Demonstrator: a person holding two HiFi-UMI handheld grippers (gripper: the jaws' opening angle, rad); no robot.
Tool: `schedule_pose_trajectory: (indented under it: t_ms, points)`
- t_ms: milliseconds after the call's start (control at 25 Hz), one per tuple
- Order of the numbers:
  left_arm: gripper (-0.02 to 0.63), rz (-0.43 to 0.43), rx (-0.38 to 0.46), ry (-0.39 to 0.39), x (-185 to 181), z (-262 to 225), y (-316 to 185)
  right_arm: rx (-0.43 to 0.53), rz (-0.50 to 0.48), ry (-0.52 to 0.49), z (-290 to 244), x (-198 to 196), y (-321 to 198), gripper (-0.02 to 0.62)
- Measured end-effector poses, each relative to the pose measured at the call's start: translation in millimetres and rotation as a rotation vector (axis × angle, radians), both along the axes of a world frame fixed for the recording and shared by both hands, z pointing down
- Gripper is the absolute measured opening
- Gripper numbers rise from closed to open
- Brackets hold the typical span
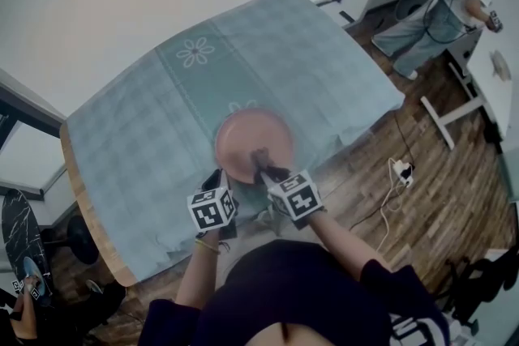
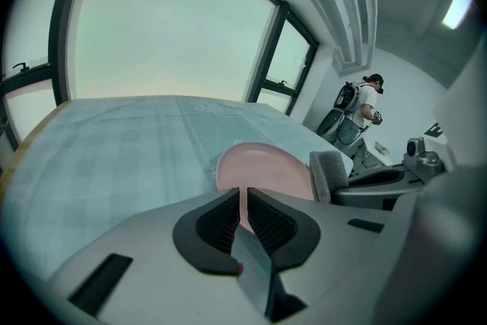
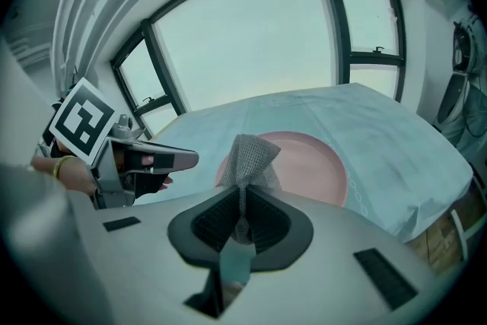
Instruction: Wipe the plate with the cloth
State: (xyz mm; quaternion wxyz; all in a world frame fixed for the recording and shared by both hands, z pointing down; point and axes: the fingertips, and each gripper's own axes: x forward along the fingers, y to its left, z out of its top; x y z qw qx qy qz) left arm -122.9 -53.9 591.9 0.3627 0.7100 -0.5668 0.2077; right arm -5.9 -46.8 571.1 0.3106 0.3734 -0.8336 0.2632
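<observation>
Near the middle of the frame, the pink plate [image 1: 253, 143], stiff and likely breakable, lies on the table [image 1: 146, 174] with its near rim pinched by the left gripper [image 2: 243, 200], while the right gripper [image 3: 242, 203] clamps a bunched fold of the soft, limp cloth [image 3: 249, 154] over it.

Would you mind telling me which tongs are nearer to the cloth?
Right: the right tongs grip the cloth itself; the left tongs sit beside it, clamped on the rim of the plate.

Head view overhead, both gripper views low, sharing plate [image 1: 253, 143]
</observation>
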Motion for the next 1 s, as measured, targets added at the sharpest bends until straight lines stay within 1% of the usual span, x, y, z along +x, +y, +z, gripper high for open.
schedule_pose_trajectory:
  t_ms: [160,360,720,1000]
  points:
    - [0.031,0.008,0.02,0.015,3.6,-13.1,8.9,0.021,0.031,-0.011,-11.9,1.0,7.4,0.032]
    - [0.014,0.018,0.018,0.012,5.8,-19.8,23.0,0.061,0.061,-0.038,-24.5,2.4,15.0,0.032]
    - [0.014,0.047,0.043,0.06,23.4,-32.2,40.9,0.111,0.035,-0.067,-38.1,2.0,34.2,0.032]
    - [0.014,0.054,0.065,0.061,38.3,-43.8,61.5,0.12,0.021,-0.071,-45.9,7.1,53.9,0.032]
